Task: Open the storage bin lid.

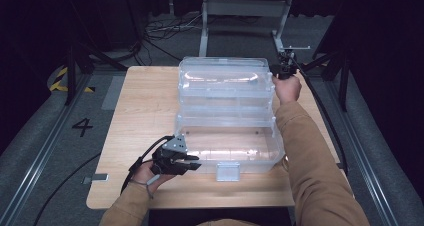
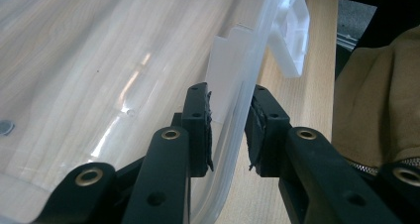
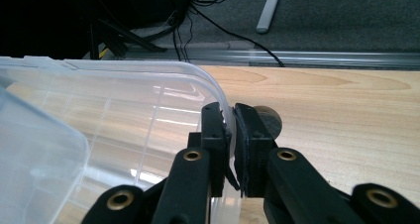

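Looking down from the high view, a clear plastic box [image 1: 227,146] sits on a wooden table [image 1: 145,101] with its clear lid [image 1: 225,78] swung up and back at the far side; the left gripper [image 1: 192,162] lies at the box's near left corner, its jaws pointing along the front wall toward a small latch tab [image 1: 226,172] that hangs just beyond them; the right gripper [image 1: 280,75] is at the far right corner of the lid, held by a hand [image 1: 287,88] whose tan sleeve [image 1: 310,156] runs back along the box's right side; in the left gripper view, the front wall of the box [image 2: 237,115] rises between the two black jaws, one jaw inside the box and one outside, the pads [image 2: 204,130] close against the wall on either side, so the tool is clamped on the box wall; ahead of the jaws the latch tab [image 2: 292,30] juts off the rim, and to the outer side lie bare tabletop and tan cloth; in the right gripper view, the rounded rim of the lid [image 3: 218,92] passes between the jaws, which stand nearly together and pinch the thin edge; the lid's clear panel spreads off to the inner side of the jaws, and the wood of the table [image 3: 346,115] stretches to the outer side.
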Demonstrator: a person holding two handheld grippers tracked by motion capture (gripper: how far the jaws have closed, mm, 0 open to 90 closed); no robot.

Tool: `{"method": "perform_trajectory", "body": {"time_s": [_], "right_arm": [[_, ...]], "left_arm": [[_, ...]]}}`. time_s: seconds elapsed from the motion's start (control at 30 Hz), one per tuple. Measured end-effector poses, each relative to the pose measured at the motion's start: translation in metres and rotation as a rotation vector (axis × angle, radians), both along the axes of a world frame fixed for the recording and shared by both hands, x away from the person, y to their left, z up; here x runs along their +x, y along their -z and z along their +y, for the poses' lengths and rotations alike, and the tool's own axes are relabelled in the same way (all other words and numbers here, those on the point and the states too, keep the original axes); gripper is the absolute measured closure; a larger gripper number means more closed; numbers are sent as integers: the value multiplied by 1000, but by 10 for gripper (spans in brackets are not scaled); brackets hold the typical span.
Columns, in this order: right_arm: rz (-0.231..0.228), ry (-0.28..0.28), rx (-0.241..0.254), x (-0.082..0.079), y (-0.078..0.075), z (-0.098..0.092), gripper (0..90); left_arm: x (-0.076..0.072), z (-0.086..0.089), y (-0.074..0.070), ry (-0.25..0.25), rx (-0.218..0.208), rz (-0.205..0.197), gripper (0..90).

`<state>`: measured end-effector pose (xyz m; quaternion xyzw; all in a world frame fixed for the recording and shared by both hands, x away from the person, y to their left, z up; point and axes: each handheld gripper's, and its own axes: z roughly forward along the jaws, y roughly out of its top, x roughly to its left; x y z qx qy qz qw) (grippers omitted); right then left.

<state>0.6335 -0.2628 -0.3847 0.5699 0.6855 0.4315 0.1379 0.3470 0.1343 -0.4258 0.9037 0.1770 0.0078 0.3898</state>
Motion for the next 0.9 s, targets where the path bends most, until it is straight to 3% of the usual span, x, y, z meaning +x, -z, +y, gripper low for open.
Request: {"method": "perform_trajectory", "body": {"time_s": [0.2, 0.77, 0.9], "right_arm": [[28, 4, 9, 3, 3, 0, 841], [29, 5, 13, 4, 4, -1, 836], [29, 6, 38, 4, 6, -2, 808]], "left_arm": [[0, 0, 0, 0, 0, -1, 730], [0, 0, 0, 0, -2, -1, 730], [0, 0, 0, -1, -1, -3, 729]]}}
